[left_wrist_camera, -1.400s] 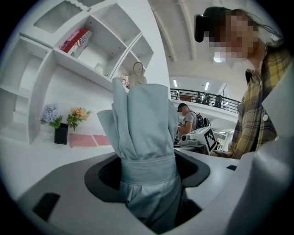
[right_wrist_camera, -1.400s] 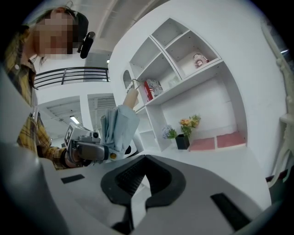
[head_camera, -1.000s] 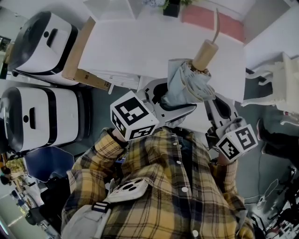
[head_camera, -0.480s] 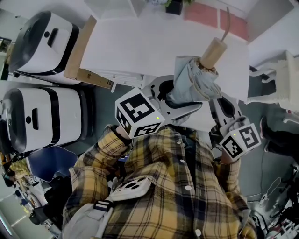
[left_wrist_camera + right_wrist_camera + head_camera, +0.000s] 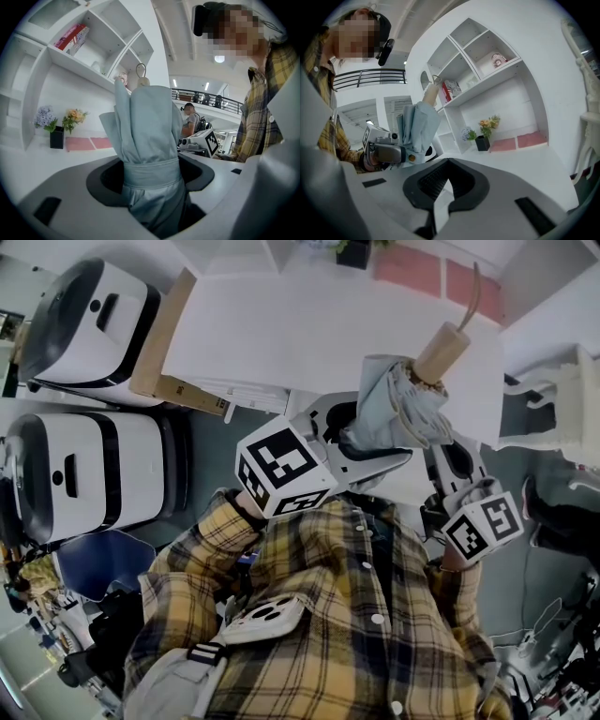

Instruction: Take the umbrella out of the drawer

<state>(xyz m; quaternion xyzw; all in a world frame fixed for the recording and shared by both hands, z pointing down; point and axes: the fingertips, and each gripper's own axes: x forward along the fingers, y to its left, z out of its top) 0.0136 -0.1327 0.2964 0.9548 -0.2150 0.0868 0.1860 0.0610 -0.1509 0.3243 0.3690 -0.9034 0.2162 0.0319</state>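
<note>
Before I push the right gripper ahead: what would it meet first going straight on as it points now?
Probably the white tabletop: the right gripper points slightly down across it, towards the shelf unit beside the black flower pot. The umbrella is off to its left. Depth is unclear.

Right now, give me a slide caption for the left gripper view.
Left gripper holds a folded pale blue umbrella upright before white shelves.

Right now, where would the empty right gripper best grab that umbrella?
Probably the tan handle, approached from the right: it sticks out bare above the folded canopy, while the left gripper clamps the strapped middle.
</note>
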